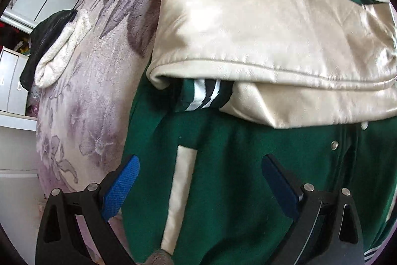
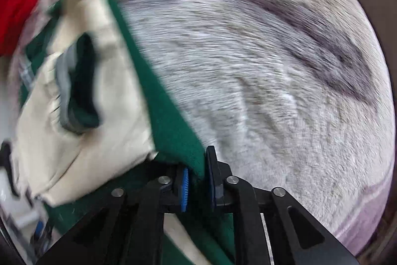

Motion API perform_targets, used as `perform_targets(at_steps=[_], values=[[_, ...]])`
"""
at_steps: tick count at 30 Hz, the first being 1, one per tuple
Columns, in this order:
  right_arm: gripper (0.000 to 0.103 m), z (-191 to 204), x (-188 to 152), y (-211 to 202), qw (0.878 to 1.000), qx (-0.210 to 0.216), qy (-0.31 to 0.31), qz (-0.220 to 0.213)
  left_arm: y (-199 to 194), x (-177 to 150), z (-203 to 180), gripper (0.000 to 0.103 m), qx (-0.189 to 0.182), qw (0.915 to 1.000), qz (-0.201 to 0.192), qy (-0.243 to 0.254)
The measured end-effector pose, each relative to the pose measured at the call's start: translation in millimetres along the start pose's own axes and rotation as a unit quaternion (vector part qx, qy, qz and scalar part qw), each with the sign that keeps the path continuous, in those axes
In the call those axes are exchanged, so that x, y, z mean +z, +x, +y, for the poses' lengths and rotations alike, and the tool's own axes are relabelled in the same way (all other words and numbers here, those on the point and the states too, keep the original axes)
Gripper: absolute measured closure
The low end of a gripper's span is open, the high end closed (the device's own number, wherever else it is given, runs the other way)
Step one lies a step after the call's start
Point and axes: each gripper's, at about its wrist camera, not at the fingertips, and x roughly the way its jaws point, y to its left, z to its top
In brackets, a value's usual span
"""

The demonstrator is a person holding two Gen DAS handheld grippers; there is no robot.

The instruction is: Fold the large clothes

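Two wrist views look down on one green jacket [image 1: 223, 178] with cream sleeves, lying on a plush pink blanket [image 1: 94, 91] printed with large flowers. At far left of the left view a small dark and cream garment [image 1: 52, 49] sits alone on the blanket, well apart from the jacket. Moving right, the left claw [image 1: 198, 180] hangs wide open above the green body of the jacket and has hold of nothing; a cream pocket strip [image 1: 178, 190] runs between its blue pads. Beyond it both cream sleeves [image 1: 260, 41] are folded across the chest, a striped green, white and black cuff [image 1: 203, 96] showing beneath the upper one, with metal snaps [image 1: 334, 145] to the right. In the blurred right view the right claw [image 2: 197, 180] is nearly closed on the jacket's green edge [image 2: 173, 121], which passes between its pads. Judging by the look, the body is thick felted wool, heavy and floppy, while the sleeves look smooth and likely slippery, so the green hem or side edge seems the surer place to grip. No brand, label or writing can be read.
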Motion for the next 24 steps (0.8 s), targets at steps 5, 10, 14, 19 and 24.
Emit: perform_targets(at_steps=[5, 10, 14, 19, 24], values=[[0.072, -25.0, -9.5, 2.3, 0.997, -0.006, 0.080, 0.020, 4.3, -22.8, 12.8, 0.002, 0.022, 0.9992, 0.027, -0.016], [0.060, 32.2, -103.5, -33.2, 0.998, 0.021, -0.007, 0.060, 0.7, -80.5, 20.9, 0.002, 0.017, 0.9975, 0.063, -0.028], [0.060, 97.0, -206.4, -14.7, 0.984, 0.053, -0.081, 0.152, 3.8, -125.6, 11.0, 0.002, 0.000, 0.9960, 0.089, -0.004], [0.060, 143.1, -299.0, 35.9, 0.975, -0.054, -0.154, 0.149, 15.2, -162.3, -8.6, 0.002, -0.025, 0.9936, 0.103, 0.039], [0.099, 165.3, -339.7, 17.3, 0.986, -0.062, -0.117, 0.098, 11.6, -170.0, -3.4, 0.002, -0.055, 0.9938, 0.092, 0.028]])
